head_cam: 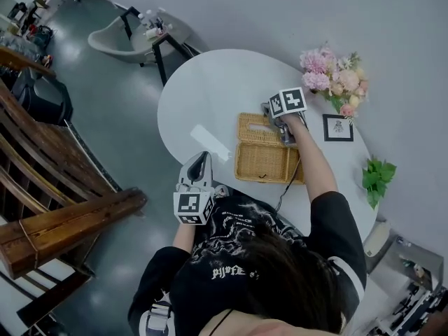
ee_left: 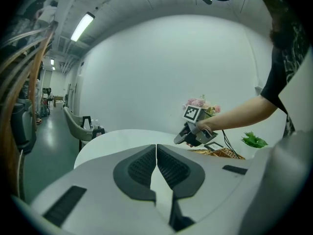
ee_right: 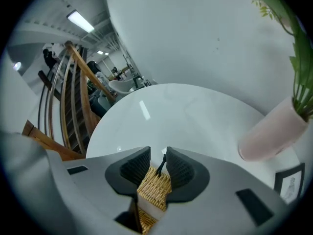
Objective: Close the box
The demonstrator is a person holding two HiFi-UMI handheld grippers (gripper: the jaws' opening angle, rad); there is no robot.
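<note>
Lying open on the round white bench (head_cam: 203,96), the tan wicker box (head_cam: 269,163) shows bare weave. The right gripper (ee_right: 157,168) jaws straddle its lid (ee_right: 154,187) edge, released. The left gripper (ee_left: 156,151) jaws are clenched, empty.

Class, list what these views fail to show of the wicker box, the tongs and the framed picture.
- Right tongs: jaws hidden under marker cube and hand in the head view.
- Wicker box: mostly behind the left tongs in the left gripper view.
- Framed picture: print too small in the head view, cut by the edge in the right gripper view.
</note>
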